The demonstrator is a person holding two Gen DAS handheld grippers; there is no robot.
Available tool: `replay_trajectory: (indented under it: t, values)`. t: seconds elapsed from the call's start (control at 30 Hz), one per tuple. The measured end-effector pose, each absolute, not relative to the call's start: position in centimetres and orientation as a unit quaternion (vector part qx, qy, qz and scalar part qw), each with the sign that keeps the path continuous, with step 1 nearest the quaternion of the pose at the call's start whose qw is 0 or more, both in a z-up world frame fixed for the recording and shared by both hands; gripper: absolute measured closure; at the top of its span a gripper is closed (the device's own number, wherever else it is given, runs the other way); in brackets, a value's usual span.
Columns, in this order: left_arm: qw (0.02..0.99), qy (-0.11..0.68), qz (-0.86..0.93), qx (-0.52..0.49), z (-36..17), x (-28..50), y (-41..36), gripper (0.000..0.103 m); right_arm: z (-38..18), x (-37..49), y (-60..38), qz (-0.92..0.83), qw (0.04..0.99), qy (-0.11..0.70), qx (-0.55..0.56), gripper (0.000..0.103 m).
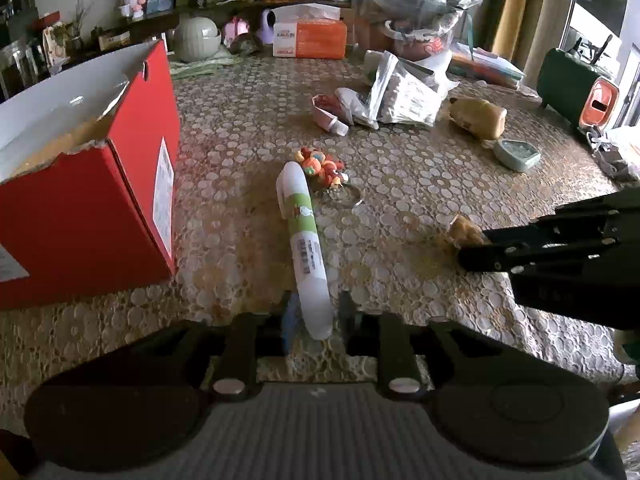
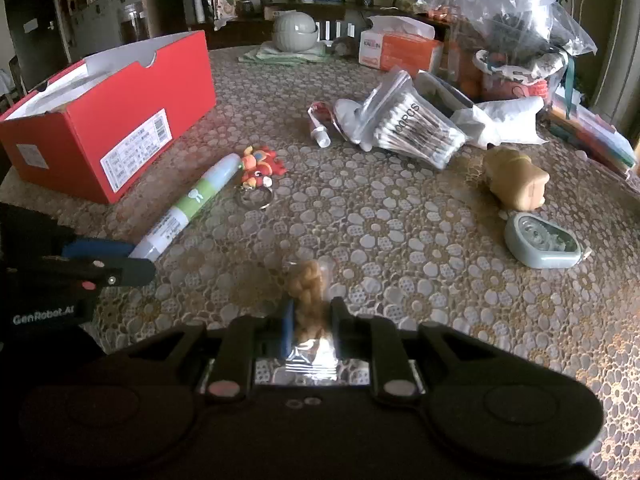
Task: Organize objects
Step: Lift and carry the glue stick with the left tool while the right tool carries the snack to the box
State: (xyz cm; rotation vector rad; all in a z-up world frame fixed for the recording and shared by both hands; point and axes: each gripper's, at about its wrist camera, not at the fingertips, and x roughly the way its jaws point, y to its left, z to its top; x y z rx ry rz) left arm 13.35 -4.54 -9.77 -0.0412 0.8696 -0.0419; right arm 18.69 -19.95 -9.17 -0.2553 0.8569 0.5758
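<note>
Presently two items are in hand. The left tool (image 1: 316,312) straddles the near end of a white tube (image 1: 306,240) with a green label band; its fingers stand slightly apart, one on each side of the tube, and the pads do not appear to press on it. The tube lies flat on the lace-covered bench (image 1: 400,184), its far end touching a small colourful keychain figure (image 1: 322,164), with the open red box (image 1: 100,184) just to its left.

The right tool (image 2: 310,316) is pinched on a snack packet (image 2: 306,292): a clear wrapper holding a tan, braided-looking piece, the crimped foil end lying back between the fingers.

Handling judgement: the tube looks rigid, light and smooth-skinned, so it may roll or slip; a hold across the labelled mid-body would balance better than the present end position. The packet appears light and crushable, its film slippery; the sealed seam is the safer purchase, as pressure on the contents could break them.

Other loose items lie well apart toward the far side: a bag of cotton swabs (image 2: 412,128), a tan figure (image 2: 514,180) and a pale green case (image 2: 542,242).
</note>
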Motion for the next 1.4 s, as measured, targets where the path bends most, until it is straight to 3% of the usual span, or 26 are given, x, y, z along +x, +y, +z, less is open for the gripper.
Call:
replay_trajectory:
  t: [0.07,0.13,0.5,0.6,0.73,0.77,1.4]
  values:
    - [0.906,0.421,-0.035,-0.019,-9.9,13.7,-4.8,0.047,-9.2,18.7,-20.0,0.278,0.861,0.408,-0.122,0.084]
    - [0.908,0.417,-0.037,-0.008,-9.9,14.0,-5.4,0.031,-9.2,18.7,-20.0,0.279,0.861,0.408,-0.121,0.083]
    - [0.909,0.417,-0.010,-0.001,-10.4,17.0,-5.6,0.030,-9.2,18.9,-20.2,0.282,0.861,0.406,-0.123,0.081]
    - [0.909,0.418,0.003,0.001,-10.6,17.4,-5.2,0.042,-9.3,19.0,-20.1,0.281,0.861,0.405,-0.124,0.081]
    - [0.910,0.414,-0.005,0.007,-10.3,17.5,-4.9,0.078,-9.3,19.0,-20.0,0.279,0.862,0.405,-0.125,0.080]
    - [0.909,0.416,-0.008,0.005,-10.3,17.6,-4.8,0.081,-9.3,19.0,-20.0,0.278,0.862,0.405,-0.127,0.080]
    - [0.911,0.409,-0.025,-0.046,-8.3,14.9,-2.1,0.086,-6.5,16.4,-18.6,0.244,0.879,0.401,-0.089,0.084]
